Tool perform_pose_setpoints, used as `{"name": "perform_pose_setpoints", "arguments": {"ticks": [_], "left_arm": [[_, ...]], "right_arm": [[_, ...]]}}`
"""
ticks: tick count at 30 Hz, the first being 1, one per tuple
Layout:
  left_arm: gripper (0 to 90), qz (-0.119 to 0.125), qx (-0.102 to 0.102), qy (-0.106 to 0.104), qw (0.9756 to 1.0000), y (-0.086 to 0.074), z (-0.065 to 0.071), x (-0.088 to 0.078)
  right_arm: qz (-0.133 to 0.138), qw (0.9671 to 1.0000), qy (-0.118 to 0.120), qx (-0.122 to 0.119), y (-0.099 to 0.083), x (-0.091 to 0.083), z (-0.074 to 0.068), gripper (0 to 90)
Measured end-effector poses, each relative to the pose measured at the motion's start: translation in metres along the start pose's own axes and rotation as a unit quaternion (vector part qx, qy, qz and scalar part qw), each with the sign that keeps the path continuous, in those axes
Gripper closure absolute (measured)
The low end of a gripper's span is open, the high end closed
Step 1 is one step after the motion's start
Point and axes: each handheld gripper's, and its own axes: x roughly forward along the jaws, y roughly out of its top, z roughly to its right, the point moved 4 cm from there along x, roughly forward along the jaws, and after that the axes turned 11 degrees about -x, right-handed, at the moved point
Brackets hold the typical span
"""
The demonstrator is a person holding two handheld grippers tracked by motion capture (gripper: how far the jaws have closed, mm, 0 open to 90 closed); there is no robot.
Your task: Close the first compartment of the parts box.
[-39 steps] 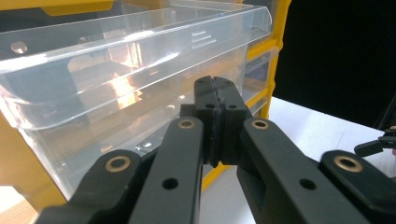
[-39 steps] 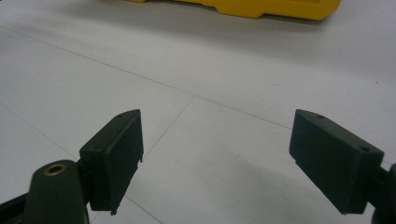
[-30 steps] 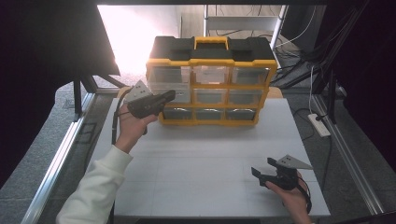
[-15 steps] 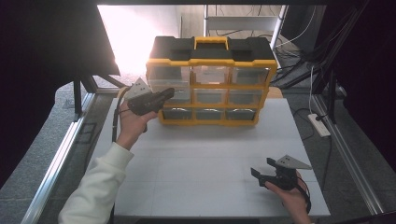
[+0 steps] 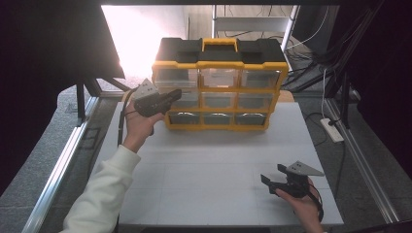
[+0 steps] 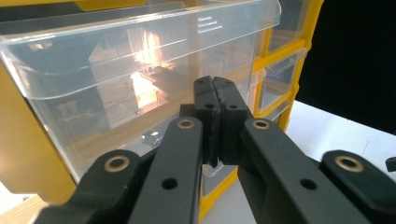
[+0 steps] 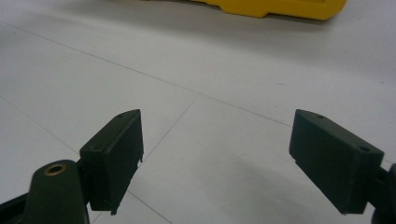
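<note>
A yellow organiser (image 5: 217, 122) with a black lid and clear drawers stands at the back of the white table (image 5: 209, 170). My left gripper (image 5: 175, 94) is held up at its left column, tips at the middle-left drawer (image 5: 188, 99). In the left gripper view the gripper (image 6: 215, 91) has its jaws pressed together right against a clear drawer (image 6: 116, 74); I see nothing between them. My right gripper (image 5: 268, 180) hovers low over the table's near right. In its own view the right gripper (image 7: 215, 154) is open over bare table.
A power strip (image 5: 332, 130) and cables lie off the table's right edge. A metal rail (image 5: 58, 170) runs along the left side. The yellow base of the organiser (image 7: 280, 7) shows far ahead of the right gripper.
</note>
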Motion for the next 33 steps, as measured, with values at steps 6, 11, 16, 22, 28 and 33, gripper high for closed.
{"name": "perform_pose_setpoints", "arguments": {"ticks": [6, 11, 16, 22, 28, 33], "left_arm": [[88.6, 0.000, -0.003, 0.003, 1.0000, 0.001, -0.002, 0.002], [88.6, 0.000, -0.004, 0.006, 1.0000, 0.002, -0.004, 0.004], [88.6, -0.001, -0.008, 0.009, 0.9999, 0.003, -0.007, 0.008], [88.6, -0.001, -0.010, 0.014, 0.9998, 0.006, -0.010, 0.013], [88.6, -0.004, -0.015, 0.021, 0.9997, 0.007, -0.015, 0.018], [88.6, -0.006, -0.017, 0.028, 0.9995, 0.008, -0.019, 0.023]], "right_arm": [[0.000, 1.0000, -0.001, -0.001, 0.000, 0.000, -0.001, 17.8], [-0.001, 1.0000, -0.002, 0.000, 0.000, 0.000, 0.000, 17.8], [-0.001, 1.0000, -0.001, 0.000, 0.000, 0.000, 0.000, 17.8], [-0.001, 1.0000, -0.002, 0.000, 0.000, 0.000, 0.000, 17.8], [0.000, 1.0000, 0.000, 0.001, 0.000, 0.000, 0.000, 17.8], [0.000, 1.0000, 0.000, 0.002, 0.000, 0.000, 0.000, 17.8]]}}
